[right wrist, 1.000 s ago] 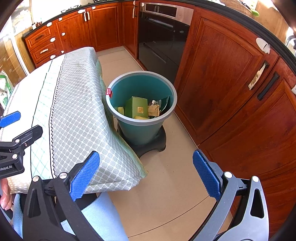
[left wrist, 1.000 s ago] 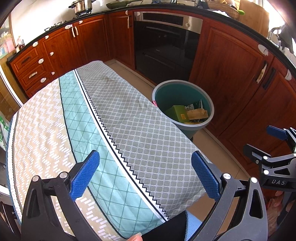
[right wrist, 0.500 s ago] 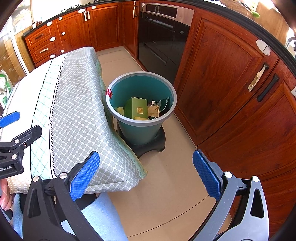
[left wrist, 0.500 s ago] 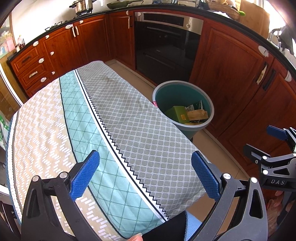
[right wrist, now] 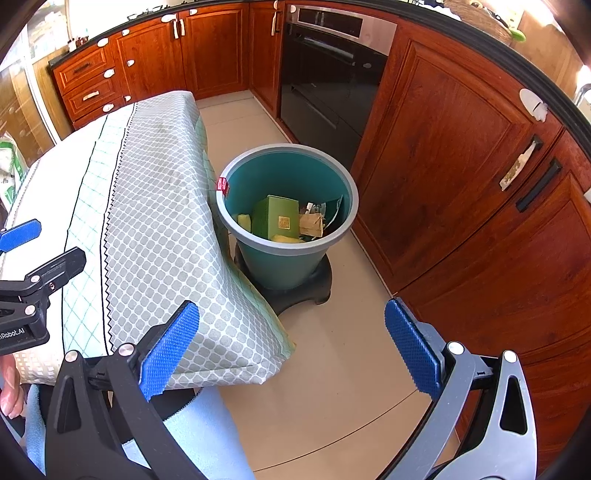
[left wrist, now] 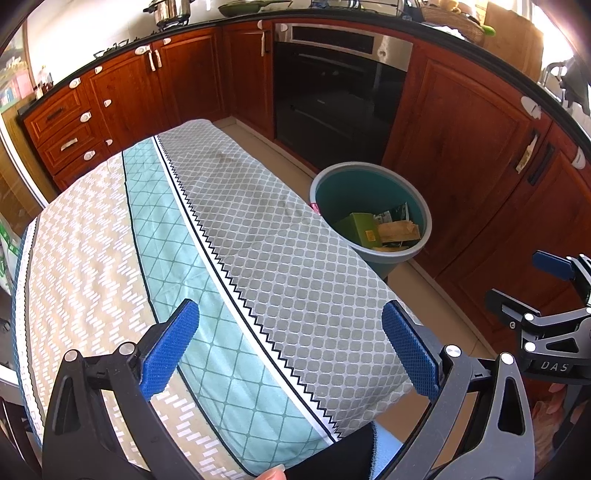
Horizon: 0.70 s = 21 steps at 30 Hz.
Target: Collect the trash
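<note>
A teal bin [right wrist: 291, 254] with a grey rim stands on a black base on the floor, beside the table's right edge; it also shows in the left wrist view [left wrist: 397, 254]. Inside lie a green box [right wrist: 279, 221], brown paper [right wrist: 311, 224] and other scraps. My left gripper [left wrist: 290, 349] is open and empty, hovering over the near end of the patterned tablecloth [left wrist: 207, 266]. My right gripper [right wrist: 291, 347] is open and empty, above the floor and the table's near right corner, short of the bin.
Red-brown wooden cabinets [right wrist: 461, 155] and a built-in oven [right wrist: 328, 74] line the far and right sides. Beige floor [right wrist: 332, 369] lies between table and cabinets. A pot [left wrist: 170, 11] and pan sit on the counter at the back.
</note>
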Each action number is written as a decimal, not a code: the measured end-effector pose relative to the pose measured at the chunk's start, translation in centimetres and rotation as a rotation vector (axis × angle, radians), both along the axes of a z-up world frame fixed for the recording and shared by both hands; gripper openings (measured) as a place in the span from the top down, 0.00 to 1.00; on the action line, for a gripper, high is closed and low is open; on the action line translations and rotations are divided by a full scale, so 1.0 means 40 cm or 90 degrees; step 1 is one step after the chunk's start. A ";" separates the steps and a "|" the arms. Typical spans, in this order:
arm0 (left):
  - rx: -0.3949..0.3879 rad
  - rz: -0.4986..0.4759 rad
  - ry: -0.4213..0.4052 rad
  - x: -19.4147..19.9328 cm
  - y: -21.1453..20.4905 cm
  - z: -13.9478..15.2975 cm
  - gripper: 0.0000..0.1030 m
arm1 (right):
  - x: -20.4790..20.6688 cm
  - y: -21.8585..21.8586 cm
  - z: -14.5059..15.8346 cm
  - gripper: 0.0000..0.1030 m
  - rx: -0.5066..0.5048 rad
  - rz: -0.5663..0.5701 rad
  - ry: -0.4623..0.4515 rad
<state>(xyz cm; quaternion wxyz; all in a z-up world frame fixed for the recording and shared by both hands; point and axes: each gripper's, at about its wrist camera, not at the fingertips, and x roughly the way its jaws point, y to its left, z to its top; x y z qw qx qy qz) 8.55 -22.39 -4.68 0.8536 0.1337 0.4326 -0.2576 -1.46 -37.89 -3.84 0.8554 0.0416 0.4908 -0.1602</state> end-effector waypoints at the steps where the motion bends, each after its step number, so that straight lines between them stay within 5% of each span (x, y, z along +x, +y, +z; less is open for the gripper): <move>1: 0.000 0.000 0.001 0.000 0.001 0.000 0.04 | 0.000 0.000 0.000 0.06 0.000 0.000 0.001; 21: 0.001 0.016 -0.002 0.004 0.010 -0.002 0.04 | 0.008 0.013 -0.009 0.06 0.001 0.010 0.006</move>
